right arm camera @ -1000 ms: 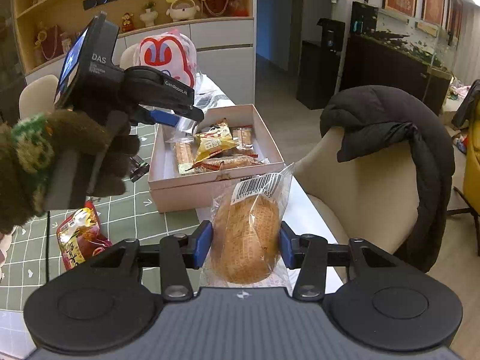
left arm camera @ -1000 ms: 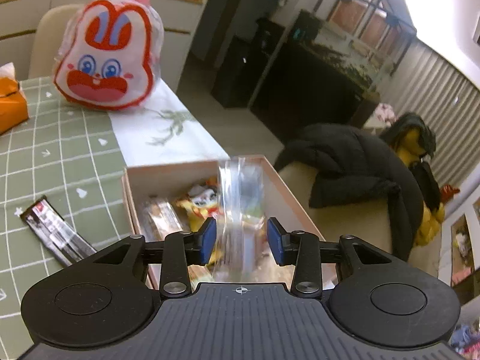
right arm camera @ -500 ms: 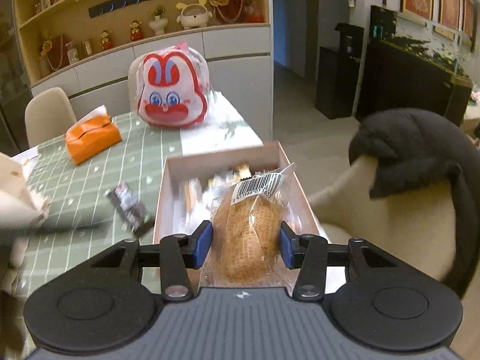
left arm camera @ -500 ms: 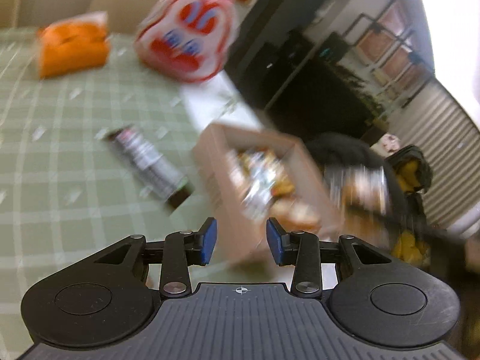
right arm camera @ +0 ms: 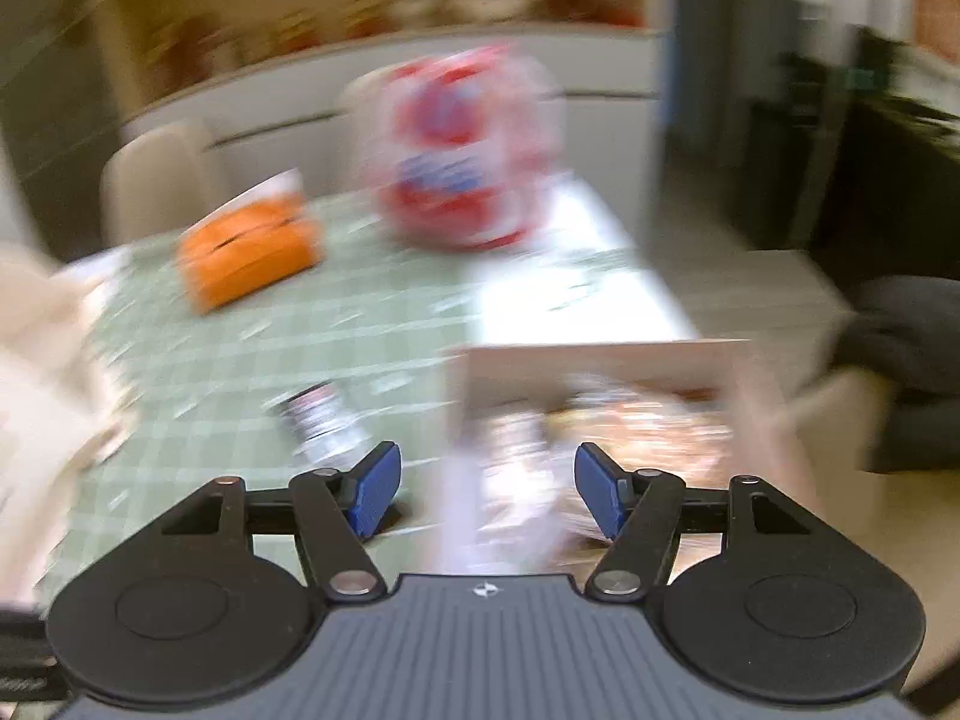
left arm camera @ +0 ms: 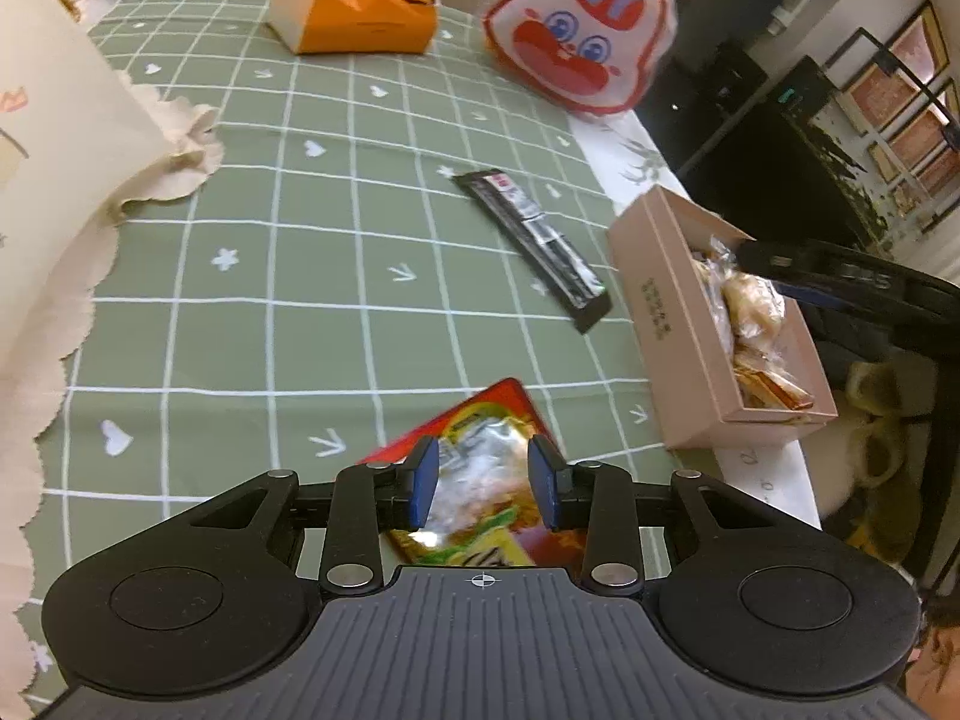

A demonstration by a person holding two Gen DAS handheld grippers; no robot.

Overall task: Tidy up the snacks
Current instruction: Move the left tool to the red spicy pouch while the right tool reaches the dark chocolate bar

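A snack-sorting job stands partly done on a green checked tablecloth (left arm camera: 252,276). At far left a cream paper bag (left arm camera: 54,138) with a torn edge slumps over the cloth; behind it sits an orange tissue box (left arm camera: 354,12), and further right a red-and-white rabbit-face bag (left arm camera: 579,30).

Two snacks appear yet to be packed. A long black snack bar (left arm camera: 534,240) lies flat on the cloth, well apart from either tool. Nearer the camera, a red foil snack packet (left arm camera: 480,468) lies on the cloth with its crinkled middle between the blue pads of the left gripper (left arm camera: 485,483). The fingers stand apart on either side of the packet, close to its sides; whether they touch it cannot be told, and no squeeze shows in the foil.

At right, the pink cardboard box (left arm camera: 666,324) sits at the table edge with several wrapped breads and packets inside, so part of the work looks finished. Over its far end reaches the right gripper (left arm camera: 840,282), seen here only as a dark body.

From the right wrist, the picture is heavily blurred. The right gripper (right arm camera: 485,495) shows its fingers spread wide with nothing between them, just above the near end of the pink cardboard box (right arm camera: 600,354); pale wrapped shapes lie below, too smeared to name.
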